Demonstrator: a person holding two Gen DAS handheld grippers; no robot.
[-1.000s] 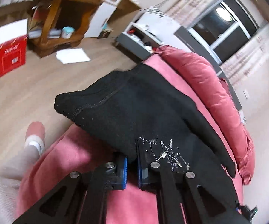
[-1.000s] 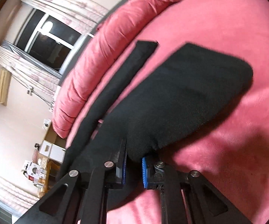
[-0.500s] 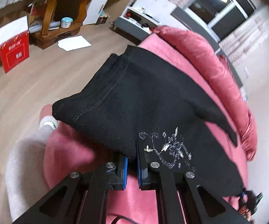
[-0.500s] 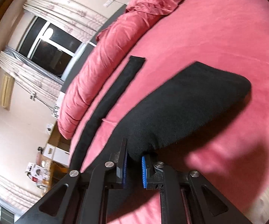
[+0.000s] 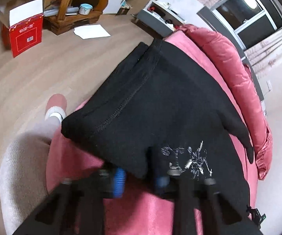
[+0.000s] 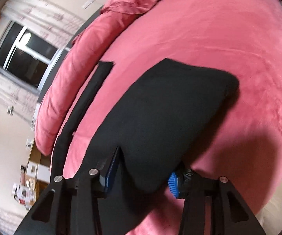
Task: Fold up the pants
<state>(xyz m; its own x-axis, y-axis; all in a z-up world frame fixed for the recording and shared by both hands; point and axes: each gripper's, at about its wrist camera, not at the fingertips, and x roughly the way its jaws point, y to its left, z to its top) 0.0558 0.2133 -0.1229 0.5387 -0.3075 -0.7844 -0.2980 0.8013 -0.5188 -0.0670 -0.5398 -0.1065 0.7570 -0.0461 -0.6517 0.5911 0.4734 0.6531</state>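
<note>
The pants are matt black knit cloth, faintly fuzzy, with a raised stitched seam and a glinting silvery embroidered motif. Under them the bed cover is pink velvety cloth — soft nap, brushed streaks — while the quilt rolled along its edge is shinier, satin-like. The gripper fingers look like matt black plastic with ribbed blue pads and bright metal screw heads. The floor is pale smooth wood — the red box glossy printed cardboard.
</note>
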